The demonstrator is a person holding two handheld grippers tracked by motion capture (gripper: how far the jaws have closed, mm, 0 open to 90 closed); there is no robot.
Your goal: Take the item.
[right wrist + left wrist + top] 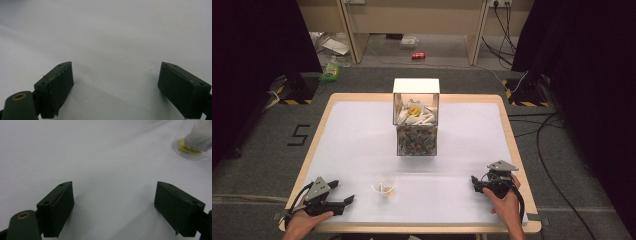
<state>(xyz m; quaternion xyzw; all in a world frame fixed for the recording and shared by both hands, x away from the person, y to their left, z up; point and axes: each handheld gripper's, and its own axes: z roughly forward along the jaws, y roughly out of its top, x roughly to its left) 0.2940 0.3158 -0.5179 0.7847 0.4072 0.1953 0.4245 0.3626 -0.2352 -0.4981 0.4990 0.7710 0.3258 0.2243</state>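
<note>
Two grippers are resting low on the white tabletop [362,145], each with jaws standing wide apart and holding nothing. Between them, a small clear plastic cup [383,185] with a pale sachet inside is sitting nearer the left gripper [343,202]; in the left gripper view it is lying ahead and off to the right of the jaws [191,141], well outside their gap. The right gripper [476,184] is sitting farther from it. Beyond the cup, a clear square box [416,125] of sachets is standing mid-tabletop.
</note>
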